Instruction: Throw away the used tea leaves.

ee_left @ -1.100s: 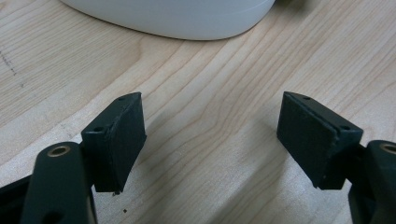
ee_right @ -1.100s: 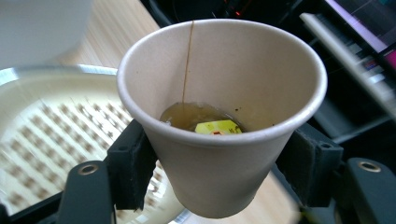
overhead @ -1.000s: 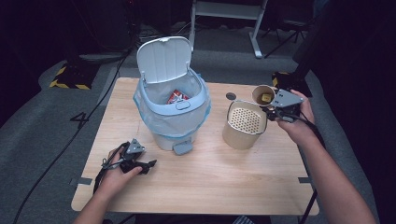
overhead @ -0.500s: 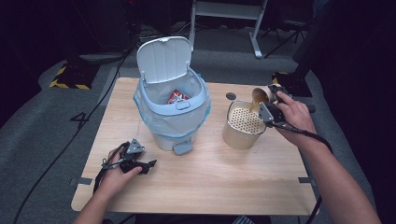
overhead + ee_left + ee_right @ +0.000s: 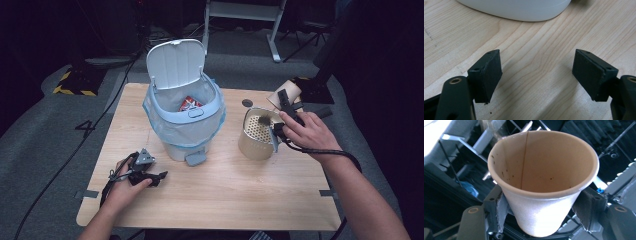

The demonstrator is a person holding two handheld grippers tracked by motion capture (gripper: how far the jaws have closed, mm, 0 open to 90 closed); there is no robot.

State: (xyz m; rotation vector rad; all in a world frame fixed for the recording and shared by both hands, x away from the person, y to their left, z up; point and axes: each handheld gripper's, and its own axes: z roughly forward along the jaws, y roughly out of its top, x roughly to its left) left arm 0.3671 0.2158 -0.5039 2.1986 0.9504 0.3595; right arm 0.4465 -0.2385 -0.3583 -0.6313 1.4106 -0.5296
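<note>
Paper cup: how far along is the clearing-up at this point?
Done: the bin stands with its lid up and a red wrapper already lies inside. In hand: the right claw grips the paper cup, held beyond the perforated metal container. The left claw rests open on the table. Left: probably carrying the cup to the bin.

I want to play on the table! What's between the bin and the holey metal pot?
Nothing sits there. In the high view, the stretch of table between the bin and the holey metal pot is bare wood; a dark round spot lies farther back.
</note>
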